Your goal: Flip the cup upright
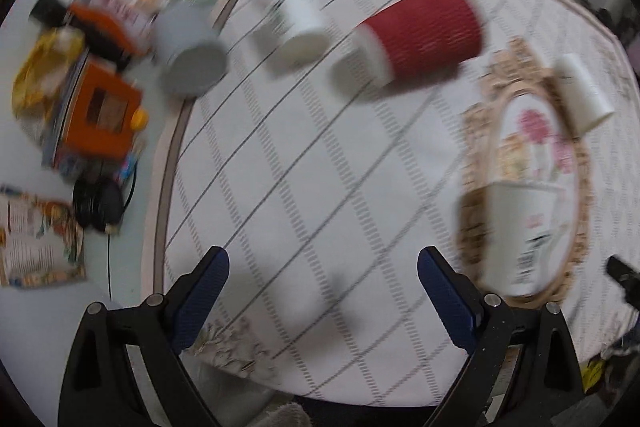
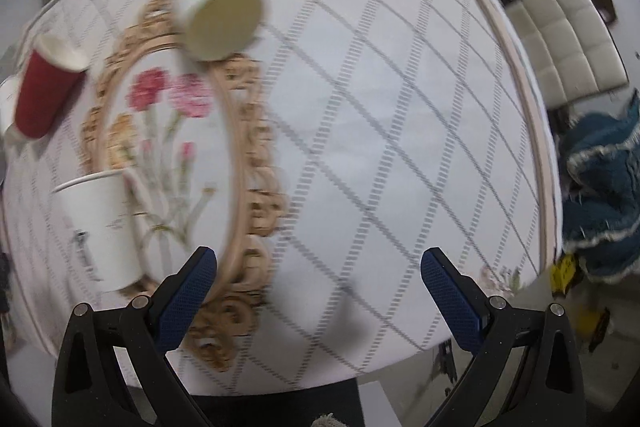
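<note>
Several paper cups are on a round table with a white checked cloth (image 1: 304, 163). In the left wrist view a red ribbed cup (image 1: 416, 39) lies on its side, with a white cup (image 1: 294, 19) and a grey cup (image 1: 190, 51) to its left, both apparently mouth-down. A white cup (image 1: 586, 95) lies on its side at the right, and a printed white cup (image 1: 520, 235) stands on the floral oval. My left gripper (image 1: 322, 287) is open and empty above the cloth. In the right wrist view my right gripper (image 2: 318, 287) is open and empty. A white cup (image 2: 218, 13) lies tilted, base toward me.
A floral oval with a tan border (image 2: 168, 131) marks the cloth. The red cup (image 2: 44, 91) and a printed white cup (image 2: 100, 227) stand left in the right wrist view. Orange boxes and clutter (image 1: 96, 99) lie left of the table. A blue cloth (image 2: 600, 195) and a cream chair (image 2: 560, 43) are right.
</note>
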`<state>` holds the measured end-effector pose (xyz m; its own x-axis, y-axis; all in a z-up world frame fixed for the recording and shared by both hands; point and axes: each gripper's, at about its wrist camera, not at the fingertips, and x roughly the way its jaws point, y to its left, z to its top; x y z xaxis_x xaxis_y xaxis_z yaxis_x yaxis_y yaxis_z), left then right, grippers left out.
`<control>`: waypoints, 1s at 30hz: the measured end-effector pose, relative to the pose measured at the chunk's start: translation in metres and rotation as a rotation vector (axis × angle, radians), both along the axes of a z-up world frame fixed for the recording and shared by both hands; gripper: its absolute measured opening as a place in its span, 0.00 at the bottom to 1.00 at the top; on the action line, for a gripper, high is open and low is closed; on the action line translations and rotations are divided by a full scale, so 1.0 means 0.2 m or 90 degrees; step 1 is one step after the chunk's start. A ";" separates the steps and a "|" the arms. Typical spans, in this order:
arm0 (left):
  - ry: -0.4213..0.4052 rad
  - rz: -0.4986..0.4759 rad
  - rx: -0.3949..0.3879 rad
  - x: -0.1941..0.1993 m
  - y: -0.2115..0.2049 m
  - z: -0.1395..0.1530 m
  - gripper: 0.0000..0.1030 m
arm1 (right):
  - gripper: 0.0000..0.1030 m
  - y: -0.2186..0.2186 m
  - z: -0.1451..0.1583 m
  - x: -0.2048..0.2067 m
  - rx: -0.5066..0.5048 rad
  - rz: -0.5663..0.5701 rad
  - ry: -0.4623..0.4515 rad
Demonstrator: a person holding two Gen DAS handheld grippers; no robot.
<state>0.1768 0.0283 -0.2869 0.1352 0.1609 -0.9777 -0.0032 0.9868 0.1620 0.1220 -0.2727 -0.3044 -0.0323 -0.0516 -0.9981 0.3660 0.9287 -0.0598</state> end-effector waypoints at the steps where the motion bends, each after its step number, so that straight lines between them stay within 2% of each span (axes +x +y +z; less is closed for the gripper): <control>1: 0.007 0.011 0.002 -0.01 0.04 -0.03 0.93 | 1.00 0.05 0.01 0.03 0.006 0.014 -0.005; 7: 0.029 0.064 -0.004 -0.07 0.26 -0.10 0.93 | 1.00 0.37 0.04 0.18 0.018 0.092 -0.037; 14: 0.029 0.069 -0.004 -0.08 0.35 -0.13 0.93 | 0.97 0.66 0.00 0.26 0.043 0.157 -0.041; 17: 0.033 0.065 -0.005 -0.07 0.37 -0.15 0.93 | 0.91 0.73 -0.05 0.29 0.049 0.167 -0.029; 19: 0.034 0.060 0.004 -0.07 0.38 -0.16 0.93 | 0.81 0.77 -0.08 0.31 0.057 0.174 -0.015; 23: 0.034 0.047 0.014 -0.05 0.40 -0.18 0.93 | 0.73 0.82 -0.13 0.34 0.060 0.185 0.005; 25: 0.030 0.039 0.011 -0.05 0.40 -0.18 0.94 | 0.63 0.83 -0.16 0.36 0.063 0.186 0.020; 30: 0.031 0.033 -0.010 -0.01 0.40 -0.19 0.98 | 0.62 0.83 -0.16 0.37 0.069 0.175 0.020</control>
